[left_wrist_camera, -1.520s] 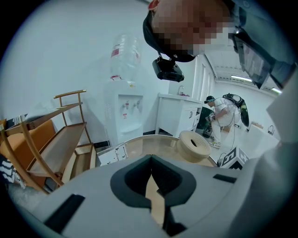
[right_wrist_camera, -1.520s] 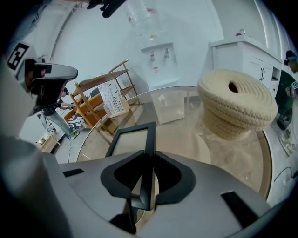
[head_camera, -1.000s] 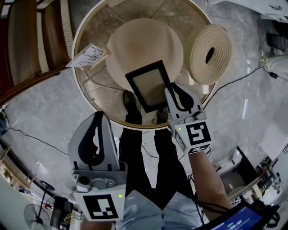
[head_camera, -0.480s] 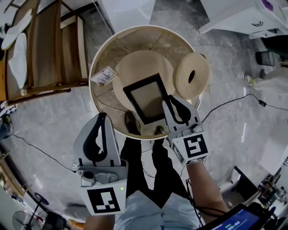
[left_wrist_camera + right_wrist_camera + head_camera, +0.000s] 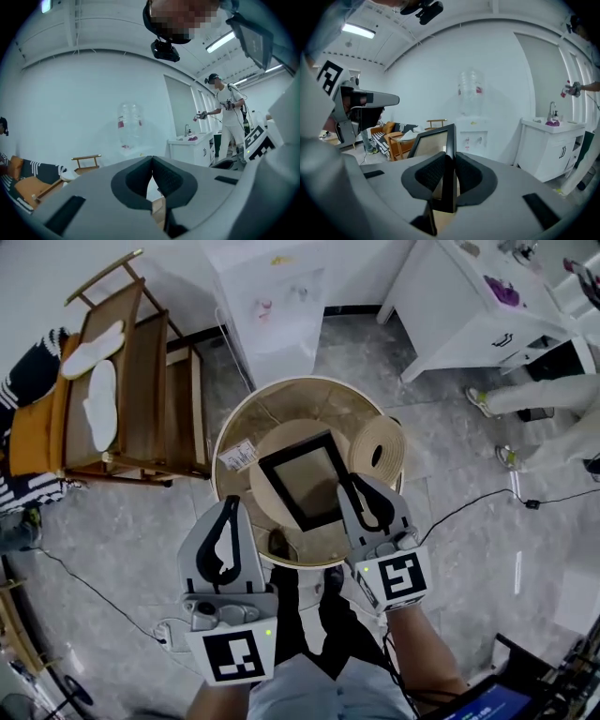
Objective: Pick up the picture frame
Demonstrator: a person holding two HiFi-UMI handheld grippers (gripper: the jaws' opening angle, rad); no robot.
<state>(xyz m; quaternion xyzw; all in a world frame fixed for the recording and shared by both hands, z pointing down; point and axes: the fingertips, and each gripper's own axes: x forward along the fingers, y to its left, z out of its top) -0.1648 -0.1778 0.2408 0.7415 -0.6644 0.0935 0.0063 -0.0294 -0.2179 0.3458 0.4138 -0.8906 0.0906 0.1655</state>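
Note:
The picture frame (image 5: 302, 477) is black-rimmed with a tan backing and hangs high above the round table (image 5: 244, 427). My right gripper (image 5: 347, 486) is shut on the frame's near right edge; in the right gripper view the black rim (image 5: 449, 154) stands upright, pinched between both pads. My left gripper (image 5: 230, 514) hovers to the frame's left, apart from it. In the left gripper view its jaws (image 5: 152, 174) meet at the tips with nothing between them.
On the round table lie a straw hat (image 5: 270, 454), a rolled mat (image 5: 377, 454) and a small card (image 5: 237, 455). A wooden chair (image 5: 141, 399) with slippers stands at the left, white cabinets (image 5: 469, 306) at the back. Another person (image 5: 228, 117) stands by the sink counter.
Both grippers have risen well above the table, the right one carrying the picture frame. The table and floor look smaller and more of the room shows.

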